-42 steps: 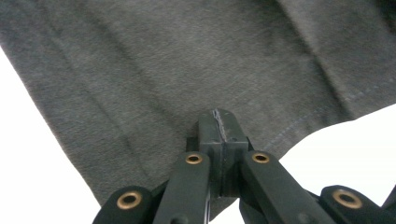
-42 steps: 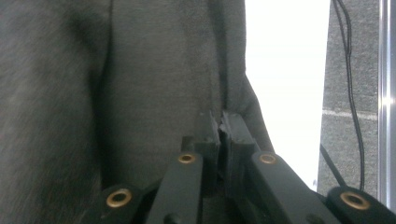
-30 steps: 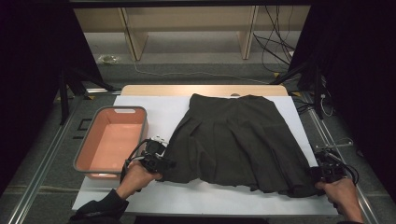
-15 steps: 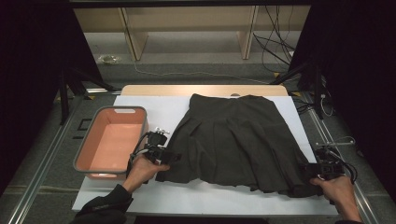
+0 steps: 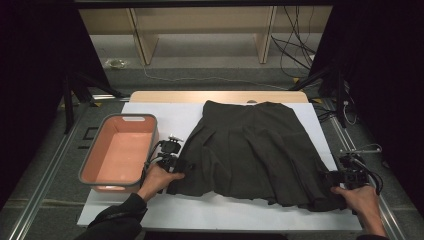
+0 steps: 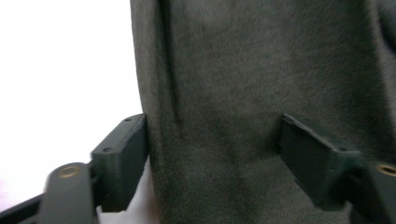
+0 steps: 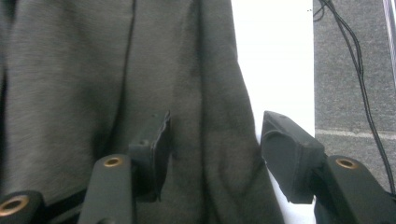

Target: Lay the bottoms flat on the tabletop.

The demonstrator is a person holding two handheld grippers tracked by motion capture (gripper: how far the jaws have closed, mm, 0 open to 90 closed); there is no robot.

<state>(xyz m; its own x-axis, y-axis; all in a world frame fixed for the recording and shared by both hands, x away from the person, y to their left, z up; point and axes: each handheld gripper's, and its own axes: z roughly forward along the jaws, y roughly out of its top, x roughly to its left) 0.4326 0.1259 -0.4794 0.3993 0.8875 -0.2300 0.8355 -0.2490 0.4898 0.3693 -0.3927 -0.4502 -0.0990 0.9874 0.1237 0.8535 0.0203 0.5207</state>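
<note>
A dark grey pleated skirt (image 5: 250,150) lies spread flat on the white table cover (image 5: 165,112), waistband at the far side. My left gripper (image 5: 182,166) is at the skirt's near left edge. In the left gripper view the left gripper (image 6: 212,123) stands open, its jaws having opened moments ago, and the skirt (image 6: 257,93) lies slack between them. My right gripper (image 5: 327,177) is at the near right hem corner. In the right gripper view the right gripper (image 7: 217,121) has just been opening, with the skirt (image 7: 116,70) loose between its parted pads.
A salmon plastic tub (image 5: 131,116) with a grey rim stands on the table left of the skirt, close to my left hand. Cables (image 5: 300,50) trail on the floor at the far right. Wooden shelf legs (image 5: 140,40) stand behind the table.
My left hand has moved away from the near edge and slightly right along the skirt's side. Both grippers have let go of the hem, and the skirt now lies flat.
</note>
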